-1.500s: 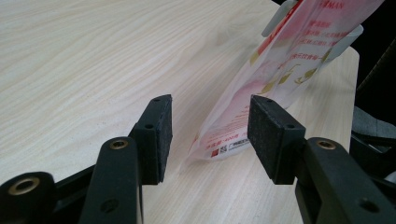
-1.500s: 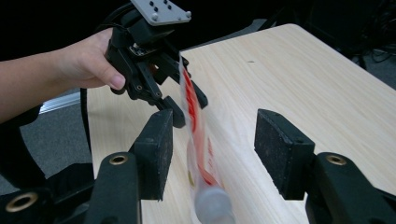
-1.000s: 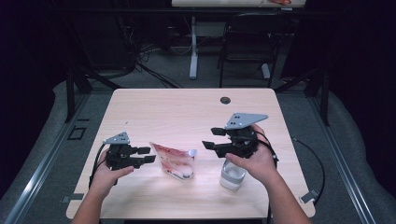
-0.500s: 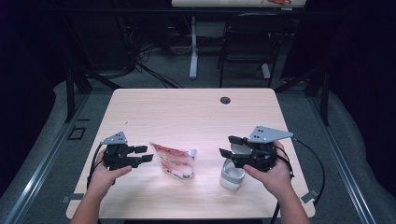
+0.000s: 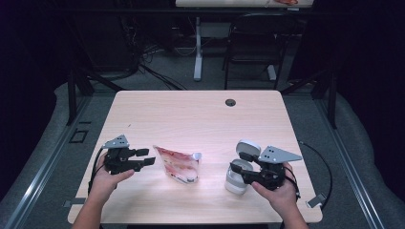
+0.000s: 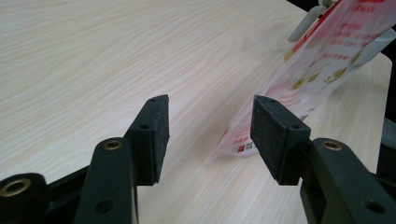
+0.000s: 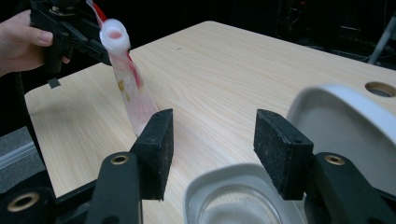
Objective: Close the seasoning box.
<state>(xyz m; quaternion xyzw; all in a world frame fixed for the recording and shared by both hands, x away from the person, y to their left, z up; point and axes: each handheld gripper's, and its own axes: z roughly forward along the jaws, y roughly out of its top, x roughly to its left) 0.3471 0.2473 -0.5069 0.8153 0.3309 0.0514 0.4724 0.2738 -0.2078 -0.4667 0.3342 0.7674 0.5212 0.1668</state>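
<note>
While each hand-held gripper, left (image 5: pixel 148 157) and right (image 5: pixel 237 161), gapes empty, one pouch (image 5: pixel 176 164) and one container (image 5: pixel 237 179) stand between.

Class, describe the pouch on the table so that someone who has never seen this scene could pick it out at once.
Start at the wooden table and look to its near edge, between the left gripper and the right gripper. The pouch stands there, nearer the left one. Unlike the white open-lidded container beside it, it is a soft red-and-white printed bag with a white spout.
</note>
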